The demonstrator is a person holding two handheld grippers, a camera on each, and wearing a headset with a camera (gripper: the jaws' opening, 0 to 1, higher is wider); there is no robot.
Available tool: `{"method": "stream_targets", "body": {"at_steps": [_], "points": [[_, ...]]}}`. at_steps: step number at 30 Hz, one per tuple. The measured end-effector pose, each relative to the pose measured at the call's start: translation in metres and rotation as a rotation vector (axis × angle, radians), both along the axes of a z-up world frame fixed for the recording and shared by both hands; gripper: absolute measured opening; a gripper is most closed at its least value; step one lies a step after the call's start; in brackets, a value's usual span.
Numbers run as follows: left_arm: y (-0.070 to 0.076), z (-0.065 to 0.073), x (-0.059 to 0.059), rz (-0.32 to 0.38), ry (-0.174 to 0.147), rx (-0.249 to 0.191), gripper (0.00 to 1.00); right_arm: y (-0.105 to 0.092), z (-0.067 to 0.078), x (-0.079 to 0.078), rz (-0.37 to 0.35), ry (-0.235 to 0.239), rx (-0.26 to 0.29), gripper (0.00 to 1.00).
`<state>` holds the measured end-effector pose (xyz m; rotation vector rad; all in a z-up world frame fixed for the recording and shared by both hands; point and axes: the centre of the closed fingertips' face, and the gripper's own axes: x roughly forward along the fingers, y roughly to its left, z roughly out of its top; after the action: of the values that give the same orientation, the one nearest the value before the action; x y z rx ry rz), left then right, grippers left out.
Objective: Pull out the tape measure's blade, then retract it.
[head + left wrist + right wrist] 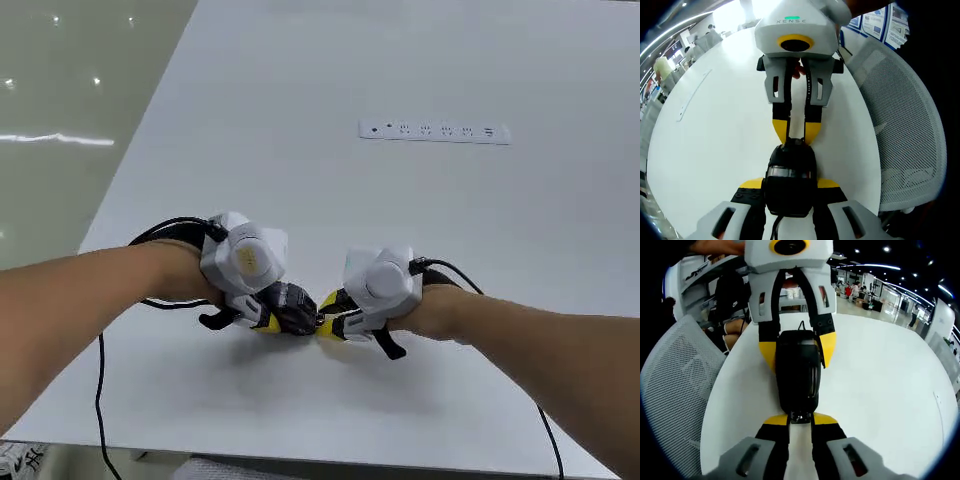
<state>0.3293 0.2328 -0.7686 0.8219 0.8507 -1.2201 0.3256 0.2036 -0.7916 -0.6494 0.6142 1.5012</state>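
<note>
The black tape measure [293, 308] lies low over the white table [330, 190], between the two grippers. My left gripper [278, 320] is shut on its case, which sits between the yellow pads [752, 183] in the left gripper view as the tape measure [790, 175]. My right gripper [328, 326] faces it and is shut on the blade's end hook [800, 416], right at the mouth of the case [797, 372]. Almost no blade shows between hook and case. The right gripper [796, 136] enters the left gripper view from the top; the left gripper [797, 347] enters the right gripper view the same way.
A white power strip [435, 131] lies farther back on the table. Black cables [100, 380] trail from the grippers over the near edge. A grey mesh chair [900, 135] stands by the table. The floor drops off at the left edge [130, 150].
</note>
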Motion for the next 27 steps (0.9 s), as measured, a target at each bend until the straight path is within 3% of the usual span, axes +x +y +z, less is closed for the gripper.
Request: {"method": "stream_targets", "body": {"at_steps": [7,17,19,25,27], "points": [[0.001,0.0,-0.001,-0.014,0.004,0.007,0.33,-0.002,0.001,-0.002,-0.004,-0.006,-0.001,0.12],[0.001,0.0,0.002,0.008,0.018,0.004,0.33,-0.02,0.0,0.003,-0.028,0.031,-0.021,0.12],[0.001,0.0,0.001,0.007,0.017,0.007,0.33,-0.017,-0.001,0.002,-0.015,0.0,-0.021,0.13],[0.001,0.0,0.001,0.009,0.018,0.008,0.33,-0.017,-0.002,0.002,-0.03,0.021,-0.032,0.17],[0.001,0.0,0.002,0.009,0.018,0.01,0.33,-0.011,-0.001,-0.001,-0.033,0.046,-0.01,0.19]]}}
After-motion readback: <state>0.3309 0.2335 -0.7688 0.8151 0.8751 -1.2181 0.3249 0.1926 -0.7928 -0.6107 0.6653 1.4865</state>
